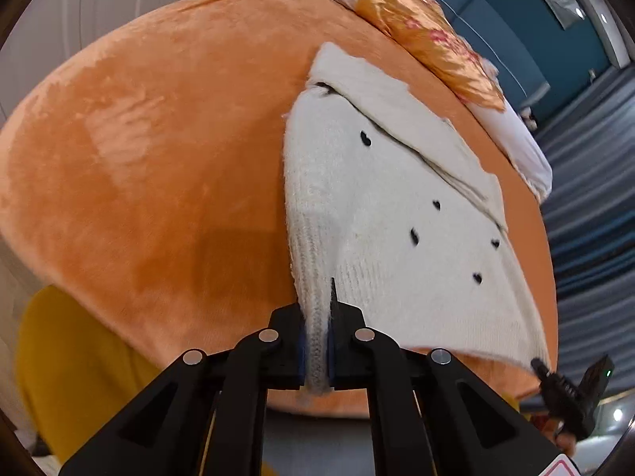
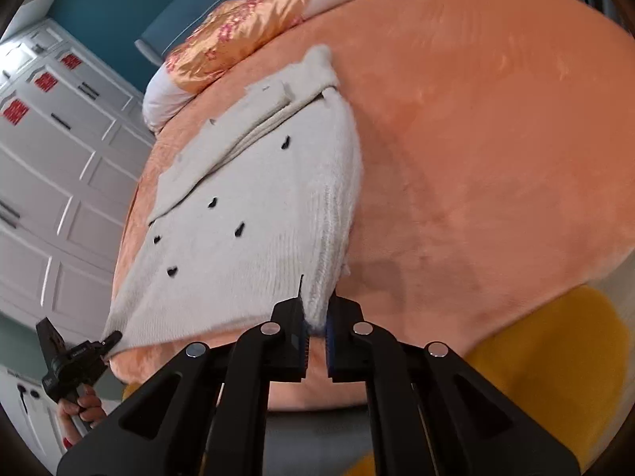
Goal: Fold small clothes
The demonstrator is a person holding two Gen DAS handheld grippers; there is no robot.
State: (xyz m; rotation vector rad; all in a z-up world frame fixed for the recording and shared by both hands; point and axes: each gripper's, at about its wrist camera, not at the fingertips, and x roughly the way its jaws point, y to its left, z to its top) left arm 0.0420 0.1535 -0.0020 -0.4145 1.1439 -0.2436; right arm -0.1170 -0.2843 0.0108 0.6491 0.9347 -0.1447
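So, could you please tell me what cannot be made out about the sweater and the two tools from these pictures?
- Underside of the white sweater: hidden in both views, lying against the orange blanket.
- Hem inside the left tool: covered by its pads, left wrist view.
- Right tool in the left wrist view: small at the frame edge, jaws unreadable there.
- Far pillow: cut off by the top edge, right wrist view.

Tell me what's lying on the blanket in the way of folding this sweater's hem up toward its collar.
Nothing visible. Both the left gripper and right gripper already pinch the white sweater's hem corners. Its upper surface is bare; the orange satin pillow lies beyond the collar on the orange blanket.
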